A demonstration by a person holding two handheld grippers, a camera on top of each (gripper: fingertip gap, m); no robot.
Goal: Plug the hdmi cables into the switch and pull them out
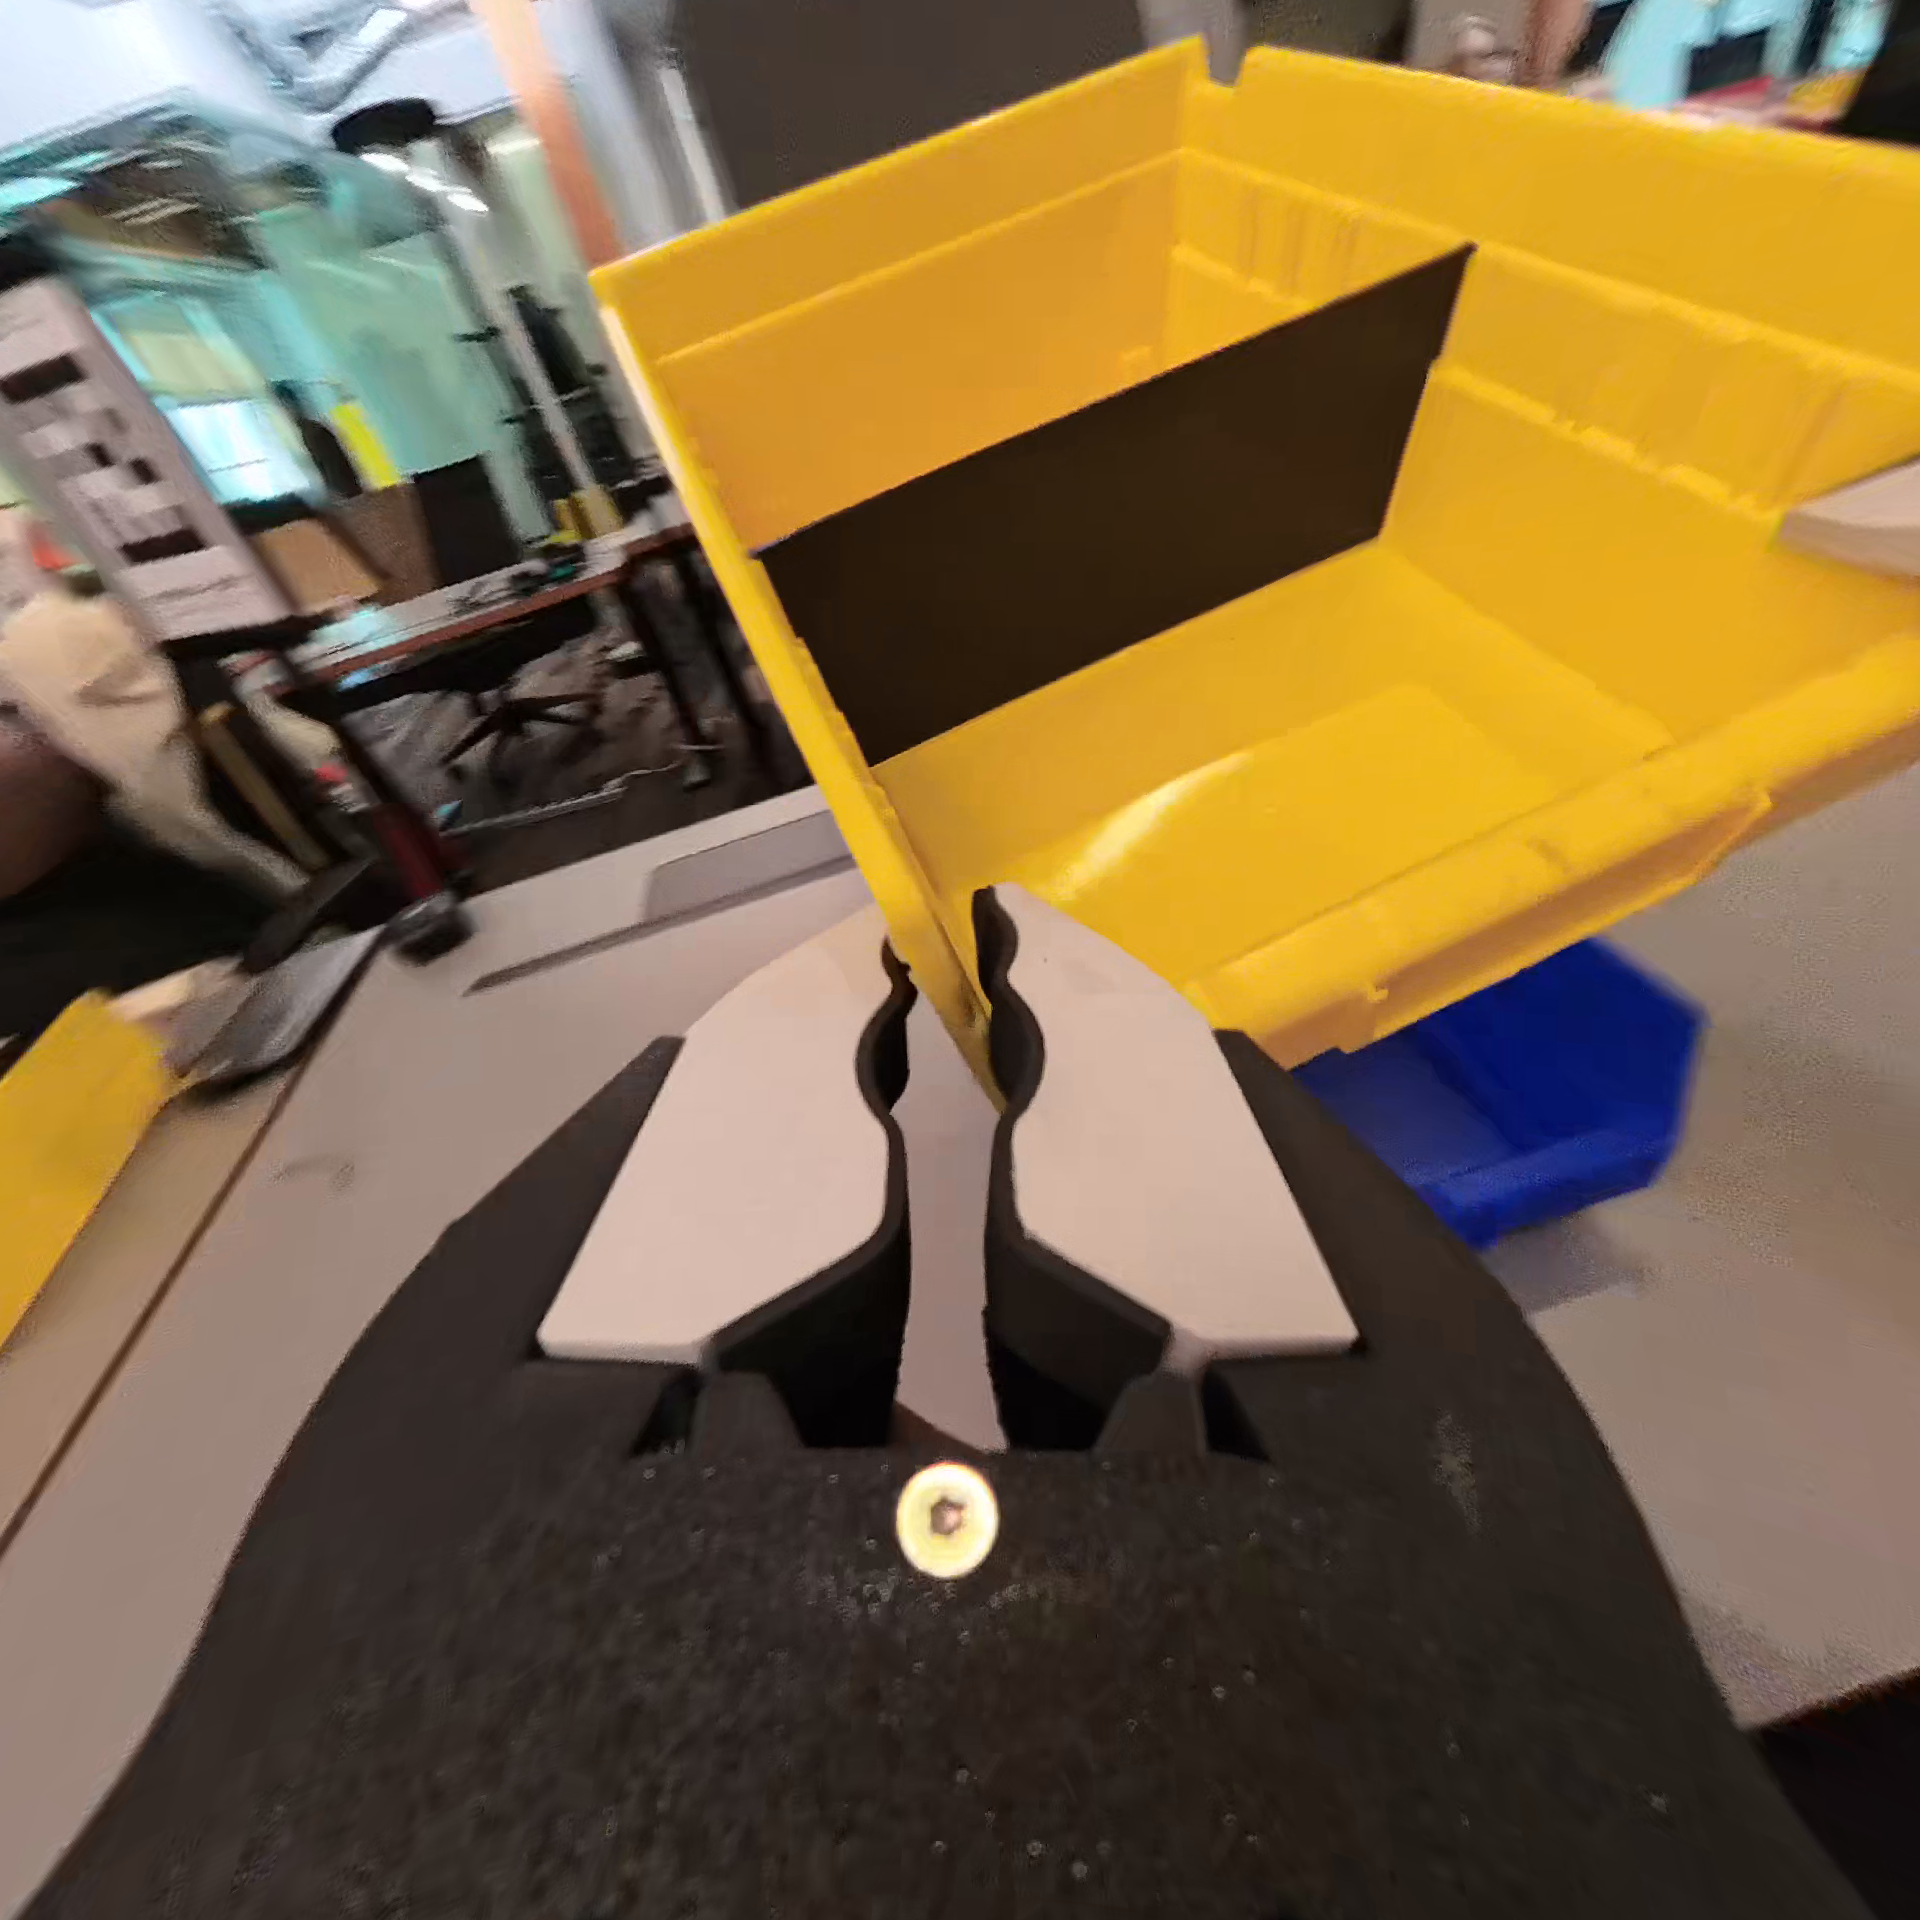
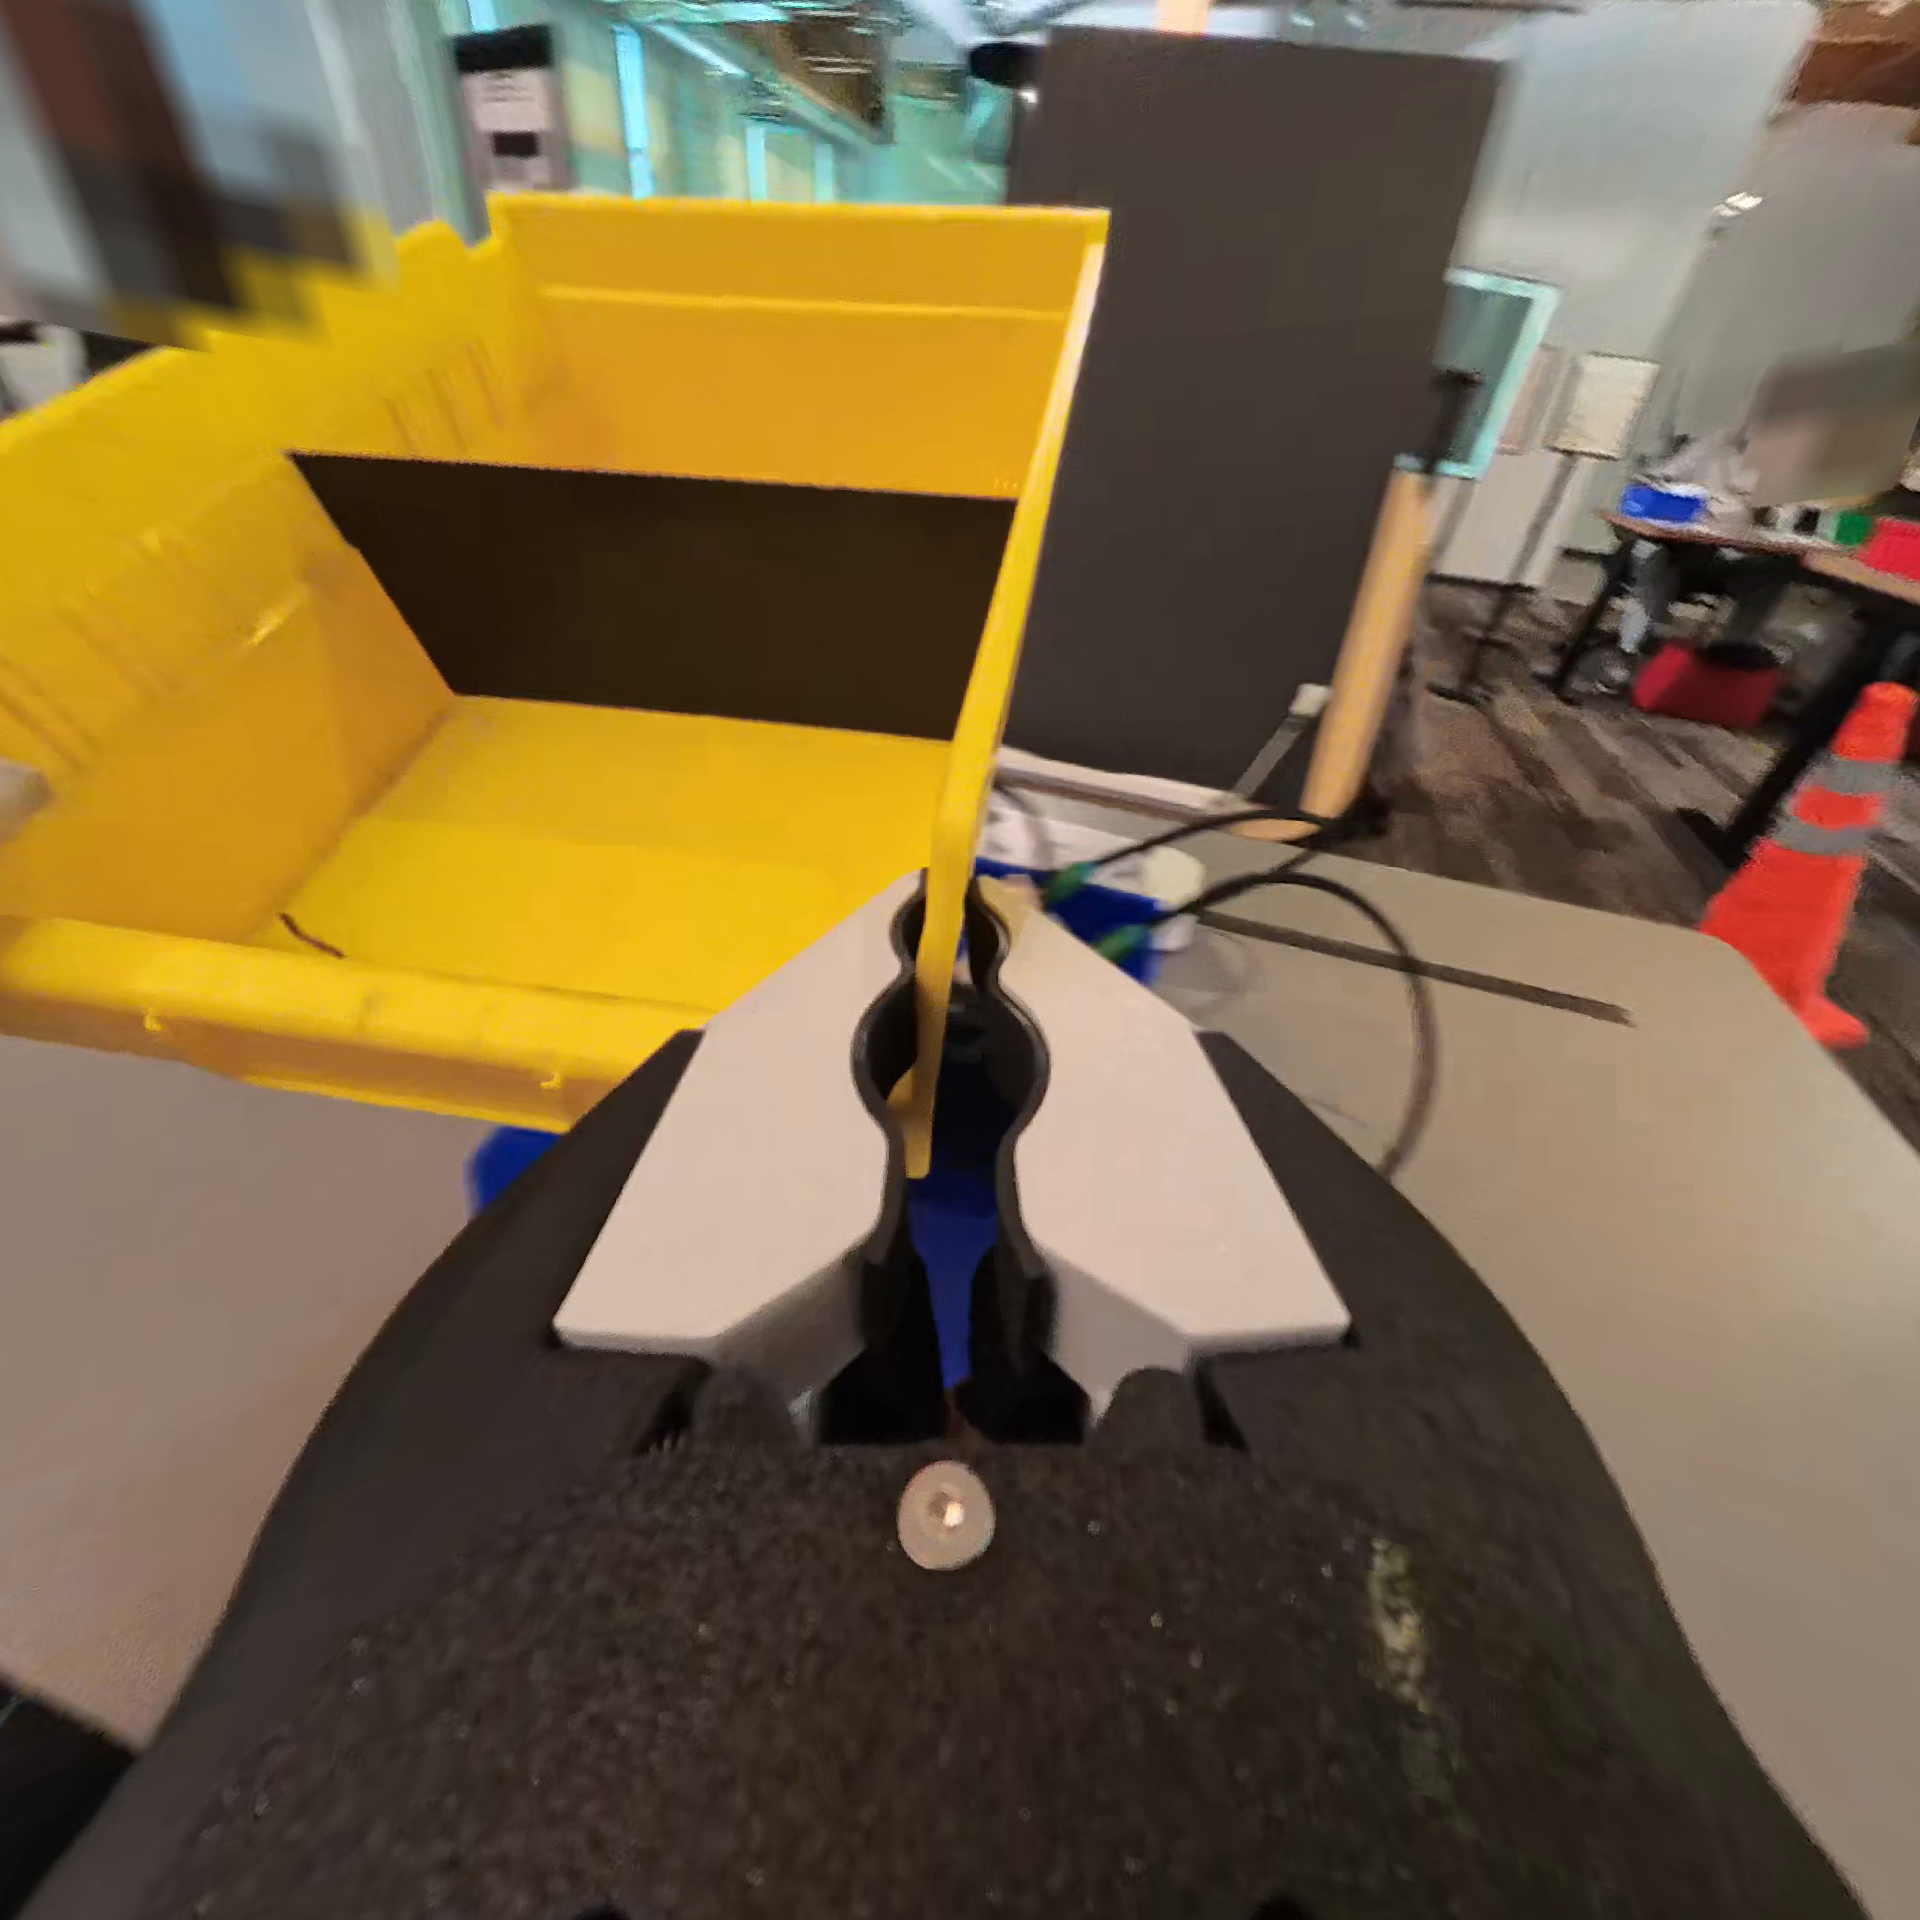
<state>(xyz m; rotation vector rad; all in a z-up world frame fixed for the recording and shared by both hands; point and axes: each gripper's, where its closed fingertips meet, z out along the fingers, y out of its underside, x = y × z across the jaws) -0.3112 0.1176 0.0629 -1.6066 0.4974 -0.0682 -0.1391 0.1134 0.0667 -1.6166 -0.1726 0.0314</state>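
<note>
Left gripper (image 1: 951,961): jaws nearly closed, clamped on one side wall of the yellow bin (image 1: 1299,790).
Right gripper (image 2: 951,940): jaws narrowly parted, the opposite side wall of the bin (image 2: 540,831) pinched between them.
Bin: held tilted above the grey table (image 1: 1766,1299); a black divider (image 1: 1091,561) is seen inside.
Below: a blue bin (image 1: 1538,1122) is seen under it.
Right view only: black cables (image 2: 1382,935) with green ends lie on the table beyond the bin; an orange cone (image 2: 1808,862) stands past the table edge.
Switch: cannot be made out.

One yellow bin (image 1: 1351,644), with one black divider (image 1: 1101,499) across it. One blue bin (image 1: 1538,1101) beneath, on one grey table (image 1: 1766,1247). Two grippers: the left gripper (image 1: 948,961) at the bin's left wall, the right gripper (image 2: 951,935) at its right wall. Two black cables (image 2: 1413,997) lie far right, each with a green end. One orange cone (image 2: 1829,831) stands far right.
</note>
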